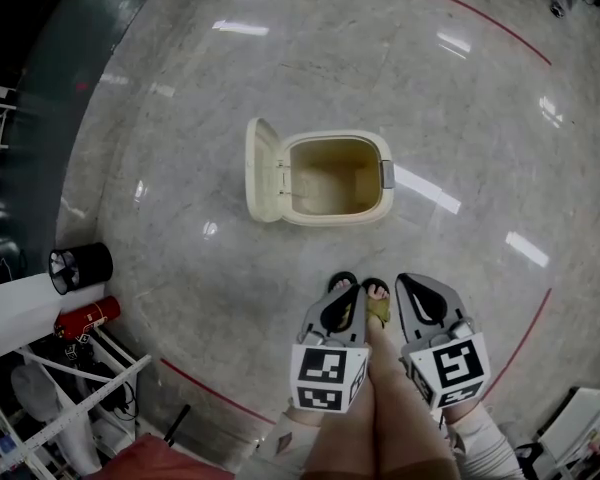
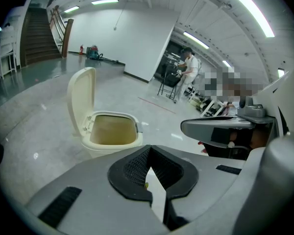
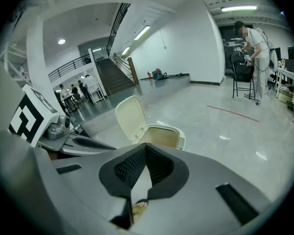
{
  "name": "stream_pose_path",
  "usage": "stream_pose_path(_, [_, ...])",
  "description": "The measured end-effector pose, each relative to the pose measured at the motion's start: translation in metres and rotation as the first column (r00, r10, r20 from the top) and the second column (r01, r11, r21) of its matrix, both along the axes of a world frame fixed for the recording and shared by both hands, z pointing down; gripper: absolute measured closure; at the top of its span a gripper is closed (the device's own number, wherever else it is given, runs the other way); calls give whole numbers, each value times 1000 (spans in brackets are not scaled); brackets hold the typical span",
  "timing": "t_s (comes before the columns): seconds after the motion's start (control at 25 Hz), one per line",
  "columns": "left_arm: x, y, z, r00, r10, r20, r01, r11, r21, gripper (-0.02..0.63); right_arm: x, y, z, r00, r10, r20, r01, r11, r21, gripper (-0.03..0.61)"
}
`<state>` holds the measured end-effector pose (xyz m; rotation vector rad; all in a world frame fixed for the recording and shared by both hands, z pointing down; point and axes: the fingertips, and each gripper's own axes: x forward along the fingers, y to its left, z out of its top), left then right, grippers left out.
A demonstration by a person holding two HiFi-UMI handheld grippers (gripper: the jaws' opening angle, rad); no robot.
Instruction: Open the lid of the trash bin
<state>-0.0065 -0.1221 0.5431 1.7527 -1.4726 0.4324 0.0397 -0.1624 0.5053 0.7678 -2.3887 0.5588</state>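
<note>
The cream plastic trash bin stands on the polished grey stone floor at my twelve o'clock, well apart from both tools. Its long axis runs from nine to three in the head view. The cream hinged lid is already swung up and stands nearly upright on the nine o'clock end. The small grey catch sits at the three o'clock end, and the tan inside is bare to the top.

My left gripper points at the bin almost dead on. My right gripper is just beside it toward three, so the left is slightly the nearer. Both are drawn in close to my legs, side by side, level and aimed forward along the floor.

In the left gripper view the black pads meet at their tips with nothing caught between them, and the bin's rim shows just above. The right gripper view shows its pads pressed together and empty too, with the lid towards eleven. Judging by how the lid stands, no reach is called for.
</note>
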Motion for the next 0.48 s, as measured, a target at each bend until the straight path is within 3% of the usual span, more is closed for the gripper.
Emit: stream_pose_path(0.48, [2,7,0,1000,-15,4,15,1000,0,609,-3,9,-4,998,-68,5,68,997,29,580])
